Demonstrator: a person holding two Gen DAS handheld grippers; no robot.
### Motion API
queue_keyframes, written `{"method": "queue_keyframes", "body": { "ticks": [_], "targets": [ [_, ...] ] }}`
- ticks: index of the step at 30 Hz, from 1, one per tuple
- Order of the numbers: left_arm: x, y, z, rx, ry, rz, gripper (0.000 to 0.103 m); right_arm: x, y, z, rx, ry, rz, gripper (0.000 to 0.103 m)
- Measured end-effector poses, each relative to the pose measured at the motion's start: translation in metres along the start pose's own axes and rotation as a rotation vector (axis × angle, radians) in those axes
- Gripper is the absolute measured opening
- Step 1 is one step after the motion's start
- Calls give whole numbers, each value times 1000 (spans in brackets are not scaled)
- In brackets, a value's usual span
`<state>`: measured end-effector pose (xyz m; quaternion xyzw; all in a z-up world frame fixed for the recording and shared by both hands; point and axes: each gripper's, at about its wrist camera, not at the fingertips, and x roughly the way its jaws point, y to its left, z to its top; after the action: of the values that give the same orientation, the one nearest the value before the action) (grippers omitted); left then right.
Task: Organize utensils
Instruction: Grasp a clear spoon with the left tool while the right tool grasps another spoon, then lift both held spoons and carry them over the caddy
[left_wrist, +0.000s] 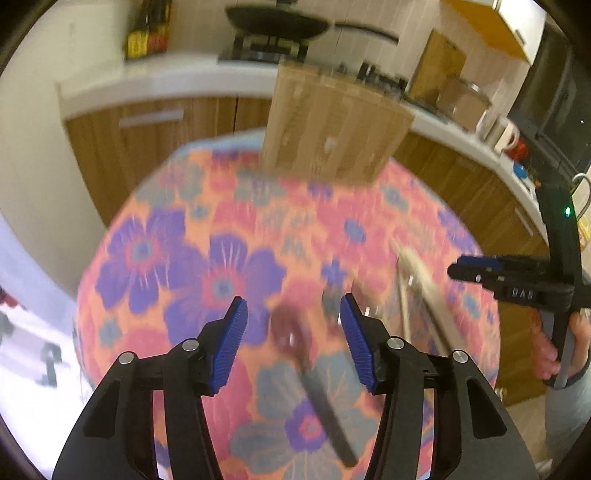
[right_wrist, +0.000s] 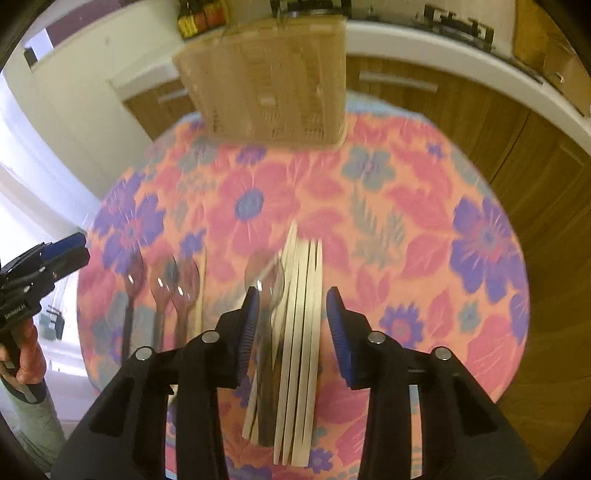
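Observation:
My left gripper (left_wrist: 293, 317) is open above a spoon (left_wrist: 295, 339) with a dark handle lying on the floral tablecloth (left_wrist: 184, 258). My right gripper (right_wrist: 291, 310) is open over a bundle of pale chopsticks (right_wrist: 301, 332) and a clear spoon (right_wrist: 264, 277) beside them. Three more spoons (right_wrist: 162, 288) and a single chopstick (right_wrist: 201, 291) lie to the left in the right wrist view. The chopsticks also show in the left wrist view (left_wrist: 424, 295), with the right gripper (left_wrist: 465, 271) beyond them. The left gripper shows at the left edge of the right wrist view (right_wrist: 70, 247).
A cardboard box stands at the table's far edge (left_wrist: 332, 125) (right_wrist: 269, 81). Behind it run a white counter (left_wrist: 166, 77) with wooden cabinets, a pan on a stove (left_wrist: 277, 22), bottles (left_wrist: 147, 33) and a white kettle (left_wrist: 498, 133).

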<state>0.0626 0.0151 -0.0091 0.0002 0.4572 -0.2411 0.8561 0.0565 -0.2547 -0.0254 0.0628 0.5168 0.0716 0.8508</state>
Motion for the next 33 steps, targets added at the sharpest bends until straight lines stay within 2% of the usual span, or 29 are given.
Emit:
{"method": "queue_keyframes", "body": {
  "ticks": [6, 8, 13, 18, 20, 25, 27, 33],
  "targets": [
    [23, 6, -25, -20, 115, -10, 46, 24, 12, -15, -38, 82, 6, 31],
    [30, 1, -28, -4, 142, 5, 45, 29, 16, -15, -48, 100, -1, 30],
    [46, -18, -31, 58, 176, 66, 35, 36, 27, -14, -83, 126, -33, 29],
    [49, -30, -31, 122, 169, 144, 32, 41, 35, -13, -130, 137, -92, 21],
    [50, -33, -31, 135, 166, 160, 30, 41, 38, -13, -148, 140, -106, 10],
    [52, -39, -32, 173, 147, 216, 14, 41, 40, -17, -177, 131, -120, 9],
    [52, -38, -31, 173, 142, 217, 9, 34, 38, -17, -161, 114, -100, 8],
    [48, -32, -31, 121, 117, 151, 9, 20, 32, -14, -140, 71, -61, 8]
  ]
}}
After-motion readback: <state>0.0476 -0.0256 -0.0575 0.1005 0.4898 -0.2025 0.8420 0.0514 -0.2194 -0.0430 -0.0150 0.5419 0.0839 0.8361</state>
